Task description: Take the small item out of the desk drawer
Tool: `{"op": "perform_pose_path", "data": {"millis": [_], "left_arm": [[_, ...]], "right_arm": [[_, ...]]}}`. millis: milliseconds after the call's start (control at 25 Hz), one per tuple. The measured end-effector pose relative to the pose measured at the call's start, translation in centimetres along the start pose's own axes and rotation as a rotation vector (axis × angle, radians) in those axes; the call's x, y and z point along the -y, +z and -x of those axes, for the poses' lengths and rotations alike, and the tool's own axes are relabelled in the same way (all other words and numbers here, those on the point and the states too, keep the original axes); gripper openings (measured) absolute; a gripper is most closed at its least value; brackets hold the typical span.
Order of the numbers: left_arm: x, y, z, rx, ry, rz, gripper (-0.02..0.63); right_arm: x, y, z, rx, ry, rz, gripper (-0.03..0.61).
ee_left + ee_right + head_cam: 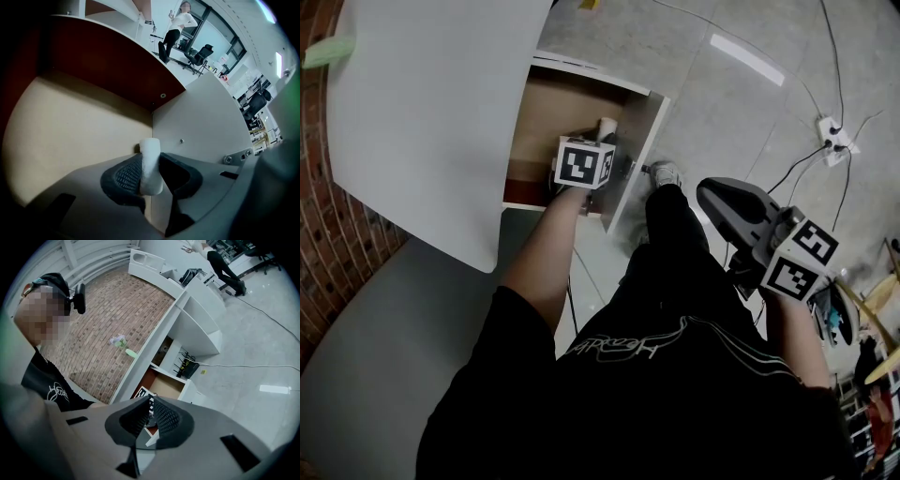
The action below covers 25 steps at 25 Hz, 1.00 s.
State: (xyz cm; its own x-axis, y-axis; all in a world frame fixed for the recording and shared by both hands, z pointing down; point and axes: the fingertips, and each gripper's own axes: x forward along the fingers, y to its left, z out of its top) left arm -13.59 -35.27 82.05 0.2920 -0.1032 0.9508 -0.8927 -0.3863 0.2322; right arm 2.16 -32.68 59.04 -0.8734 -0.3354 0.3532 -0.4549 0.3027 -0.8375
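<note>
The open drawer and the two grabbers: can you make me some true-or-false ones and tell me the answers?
1. The left gripper pinches a small white cylinder. True.
2. The wooden drawer with white sides is pushed closed. False: it stands pulled open, and the left gripper reaches down into it.
3. The right gripper holds a red ball. False: nothing is between its jaws, and it is held off to the side, away from the drawer.
4. A red brick wall stands beside the white desk top. True.
</note>
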Motion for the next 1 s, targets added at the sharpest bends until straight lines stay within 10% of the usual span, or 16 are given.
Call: {"op": "perform_pose_path", "data": {"millis": [1000], "left_arm": [[12.8,-2.9,28.0,0.432,-0.036,-0.004,0.135]], "right_arm": [[-18.6,-5.5,9.5,0.125,0.015,0.239,0.055]]}}
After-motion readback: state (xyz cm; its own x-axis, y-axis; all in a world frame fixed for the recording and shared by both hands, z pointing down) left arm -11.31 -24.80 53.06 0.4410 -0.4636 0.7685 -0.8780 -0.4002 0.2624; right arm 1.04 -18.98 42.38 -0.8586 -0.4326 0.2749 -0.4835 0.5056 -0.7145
